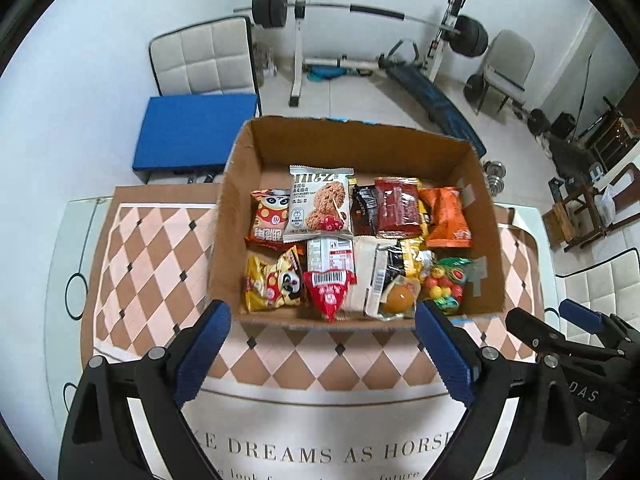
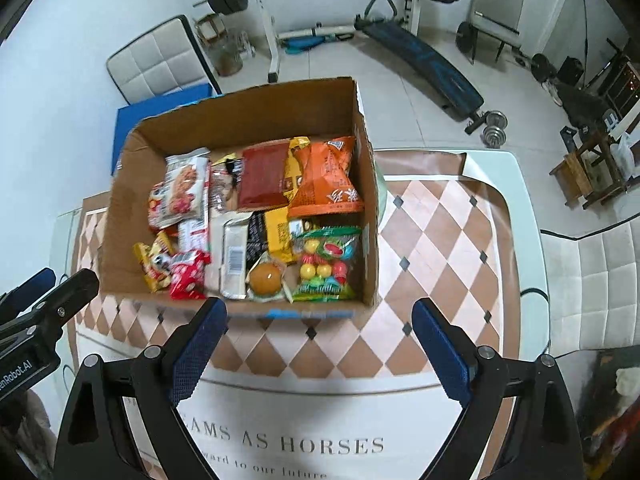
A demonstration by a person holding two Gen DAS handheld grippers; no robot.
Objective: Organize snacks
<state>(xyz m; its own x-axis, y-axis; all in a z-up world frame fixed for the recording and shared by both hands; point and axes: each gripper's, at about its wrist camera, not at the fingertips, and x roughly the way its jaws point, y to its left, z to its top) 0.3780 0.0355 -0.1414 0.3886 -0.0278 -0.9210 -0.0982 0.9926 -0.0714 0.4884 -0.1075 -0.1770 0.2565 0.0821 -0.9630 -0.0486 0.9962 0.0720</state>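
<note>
Left gripper point(image 1: 322, 320) spread wide, nothing between its blue pads. Cardboard box point(image 1: 232, 208) sitting on the checkered tablecloth point(image 1: 160, 248), packed with snacks: cookie packet point(image 1: 322, 204), orange bag point(image 1: 446, 218), candy bag point(image 1: 446, 284). Right gripper point(image 2: 320, 318) likewise spread, empty, hovering near the box's front edge.

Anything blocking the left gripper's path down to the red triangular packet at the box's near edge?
Nothing visible does. The left gripper is open and empty above the mat, and the red triangular packet lies on top inside the cardboard box, just behind its low near wall.
</note>
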